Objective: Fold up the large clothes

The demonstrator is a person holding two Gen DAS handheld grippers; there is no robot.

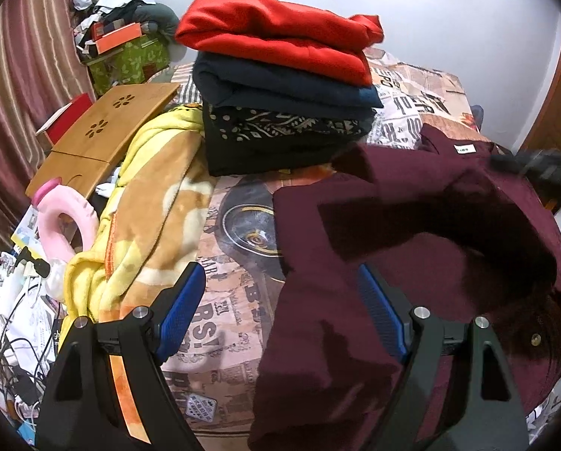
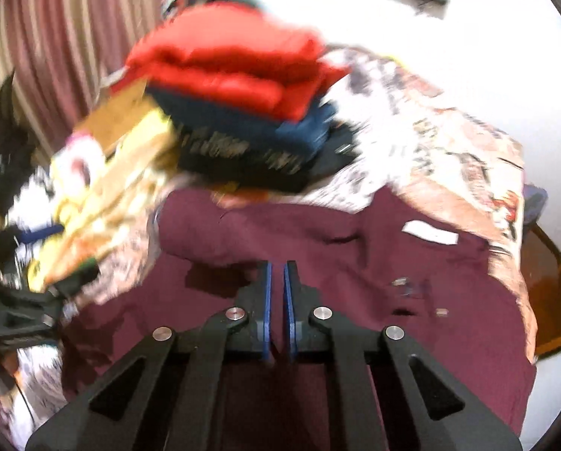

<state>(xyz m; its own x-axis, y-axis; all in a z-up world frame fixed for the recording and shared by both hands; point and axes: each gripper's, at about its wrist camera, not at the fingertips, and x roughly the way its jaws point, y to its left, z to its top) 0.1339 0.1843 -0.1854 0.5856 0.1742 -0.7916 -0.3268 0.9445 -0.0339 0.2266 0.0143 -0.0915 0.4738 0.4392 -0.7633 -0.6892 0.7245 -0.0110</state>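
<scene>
The maroon shirt (image 1: 412,263) is spread on the bed over a newspaper-print bedsheet (image 1: 235,300), collar end away from the cameras, with a white neck label (image 1: 463,148) visible. One sleeve (image 1: 412,203) is laid across the body of the garment. In the right wrist view the shirt (image 2: 318,248) fills the lower centre of the frame, and that view is heavily motion-blurred.

The left gripper (image 1: 282,300) is held wide open above the shirt's left edge; nothing is gripped between its blue pads (image 1: 181,312). The right gripper (image 2: 276,300) is seen with its blue pads (image 2: 267,300) nearly together, a narrow gap remaining. Whether fabric is pinched between them cannot be told.

Behind the shirt, a stack of folded clothes (image 1: 280,86) is positioned on the bed: a red garment (image 1: 276,41) on top, a navy one (image 1: 280,88) beneath it, and a black patterned one (image 1: 280,139) at the bottom. To the left of the stack, a yellow blanket (image 1: 145,203) is bunched beside a wooden lap tray (image 1: 104,131) and a pink ring-shaped item (image 1: 62,225).
</scene>
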